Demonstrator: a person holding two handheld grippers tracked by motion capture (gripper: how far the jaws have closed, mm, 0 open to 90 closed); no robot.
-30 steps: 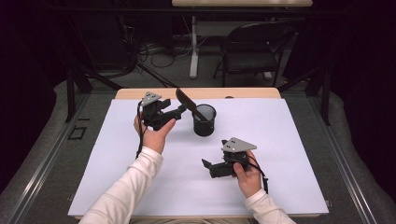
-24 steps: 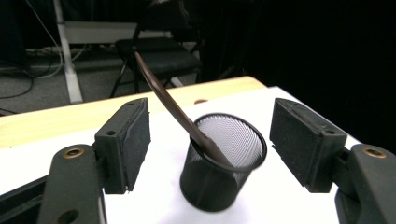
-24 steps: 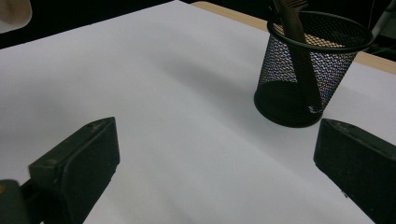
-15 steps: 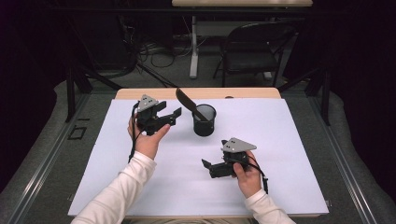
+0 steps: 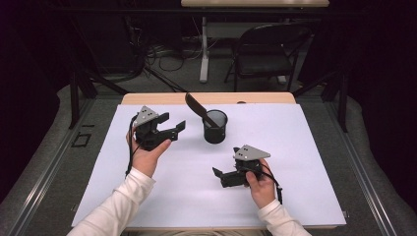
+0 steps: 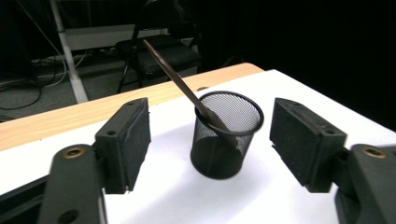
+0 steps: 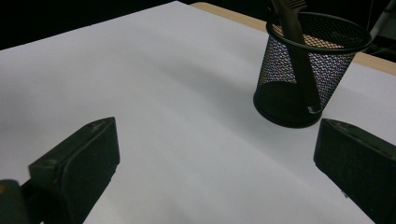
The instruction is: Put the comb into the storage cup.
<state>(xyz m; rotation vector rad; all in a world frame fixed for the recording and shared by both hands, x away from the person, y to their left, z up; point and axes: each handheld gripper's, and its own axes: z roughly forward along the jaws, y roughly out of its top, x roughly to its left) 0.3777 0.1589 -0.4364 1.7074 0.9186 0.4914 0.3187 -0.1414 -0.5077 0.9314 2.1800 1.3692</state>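
Observation:
A black mesh cup (image 5: pixel 215 127) stands on the white sheet (image 5: pixel 295 147) near the table's far middle. A dark flat-handled tool (image 5: pixel 196 105) leans out of it toward the far left. My left gripper (image 5: pixel 173 123) is held above the sheet to the left of the cup and points at it. Its jaws have just been opening, with nothing between them. In the left gripper view, cup (image 6: pixel 226 135) and tool (image 6: pixel 173 74) lie ahead of the left gripper (image 6: pixel 217 137). My right gripper (image 5: pixel 219 176) rests open near the front; its view shows the right gripper (image 7: pixel 222 156) wide open and the cup (image 7: pixel 303 70) at upper right.
A wooden table edge (image 5: pixel 147 98) shows beyond the sheet. Behind the table stand a black chair (image 5: pixel 265 54) and a desk leg with cables on the floor. Bare white sheet lies between the two hands.
My left gripper has drawn back to the left, away from the tool and the cup. The right hand has stayed where it was.

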